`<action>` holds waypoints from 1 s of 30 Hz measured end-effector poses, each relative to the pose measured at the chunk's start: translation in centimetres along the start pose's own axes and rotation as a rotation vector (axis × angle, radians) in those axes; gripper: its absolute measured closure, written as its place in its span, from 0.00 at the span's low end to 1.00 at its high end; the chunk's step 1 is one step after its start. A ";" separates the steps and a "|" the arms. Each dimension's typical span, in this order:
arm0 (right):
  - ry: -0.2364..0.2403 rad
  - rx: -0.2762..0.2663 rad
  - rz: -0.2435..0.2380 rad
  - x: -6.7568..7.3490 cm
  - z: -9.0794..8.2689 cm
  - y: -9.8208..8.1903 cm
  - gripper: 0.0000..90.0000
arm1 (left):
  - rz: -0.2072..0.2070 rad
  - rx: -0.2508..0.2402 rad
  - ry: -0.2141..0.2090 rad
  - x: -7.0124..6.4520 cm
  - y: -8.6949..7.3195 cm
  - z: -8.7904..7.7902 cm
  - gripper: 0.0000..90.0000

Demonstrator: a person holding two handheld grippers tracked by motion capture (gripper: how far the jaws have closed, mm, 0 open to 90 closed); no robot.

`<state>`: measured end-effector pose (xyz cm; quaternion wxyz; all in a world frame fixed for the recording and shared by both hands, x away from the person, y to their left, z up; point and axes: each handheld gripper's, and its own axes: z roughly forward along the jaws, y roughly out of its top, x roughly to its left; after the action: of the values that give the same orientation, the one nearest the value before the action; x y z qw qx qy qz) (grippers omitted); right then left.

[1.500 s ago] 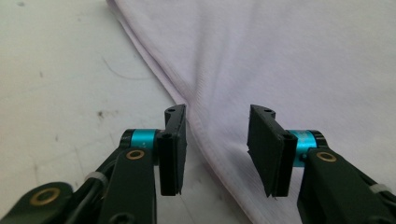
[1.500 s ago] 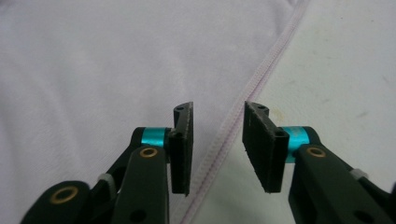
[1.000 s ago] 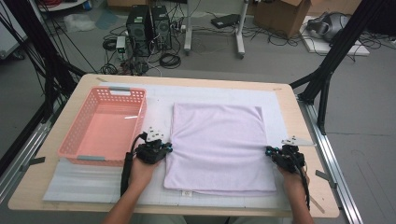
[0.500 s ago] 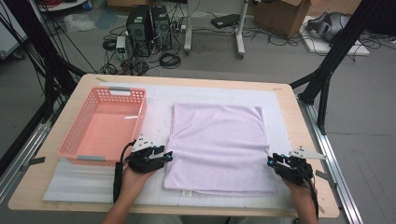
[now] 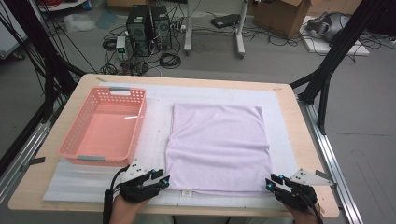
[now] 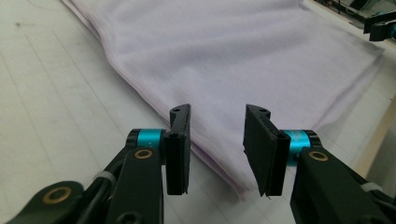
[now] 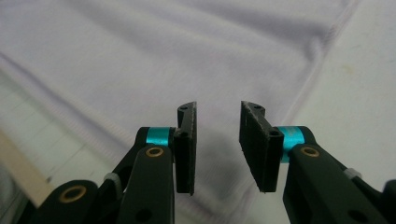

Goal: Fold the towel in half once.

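Workshop floor with cables, computer towers and a cardboard box lies beyond the counter, which carries a white mat. From the high view, we find the lilac cloth spread flat at the middle of the mat, folded to a rectangle, with the pink basket empty just to its left, presumably the place where the cloth will go. We hold the left tool at the near left corner of the cloth and the right tool at the near right corner, one per corner so the near edge can lift evenly.

From the left gripper view, the left tool stands with its jaws apart over the cloth corner; the jaws have just been closing and nothing is pinched yet.

From the right gripper view, the right tool also has its jaws apart, lined up on the cloth corner hem, with no fabric gripped.
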<state>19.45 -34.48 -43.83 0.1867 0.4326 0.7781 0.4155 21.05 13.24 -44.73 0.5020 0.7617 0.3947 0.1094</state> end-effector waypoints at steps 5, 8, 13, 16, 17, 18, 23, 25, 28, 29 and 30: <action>0.053 0.008 -0.027 1.4 -0.7 -0.7 0.74 | 0.035 0.037 0.015 -1.3 -0.6 0.3 0.66; 0.023 0.069 -0.068 2.0 0.1 -1.2 0.78 | 0.066 0.069 0.061 -1.7 -1.2 1.0 0.75; -0.001 0.071 -0.059 1.7 0.1 -1.4 0.96 | 0.084 0.053 0.093 -2.3 -1.5 0.8 0.93; 0.000 0.078 -0.078 1.8 -0.1 -1.3 0.97 | 0.066 0.050 0.079 -2.3 -1.5 0.3 0.93; 0.010 0.080 -0.077 1.8 -0.2 -1.3 0.97 | 0.058 0.049 0.067 -2.2 -1.5 0.0 0.93; 0.019 0.077 -0.079 1.8 -0.4 -1.4 0.97 | 0.052 0.048 0.059 -2.1 -1.5 -0.2 0.93; 0.080 0.098 -0.053 1.8 -1.3 -1.4 0.97 | 0.038 0.067 0.032 -2.3 -1.8 -0.9 0.93; 0.072 0.104 -0.059 1.9 -1.5 -1.5 0.97 | 0.050 0.089 0.031 -2.5 -2.0 -1.0 0.93; 0.073 0.113 -0.048 1.8 -1.5 -1.6 0.87 | 0.039 0.069 0.051 -2.4 -1.6 -1.3 0.85; 0.062 0.108 -0.040 1.7 -1.6 -1.6 0.77 | 0.020 0.051 0.057 -2.3 -1.5 -1.4 0.77; 0.059 0.085 -0.015 1.4 -1.8 -1.6 0.76 | 0.002 0.035 0.063 -2.1 -1.4 -1.6 0.69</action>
<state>16.69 -34.67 -43.94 0.1481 0.4219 0.8033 0.3933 18.12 13.10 -44.66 0.4758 0.7669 0.4115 0.1269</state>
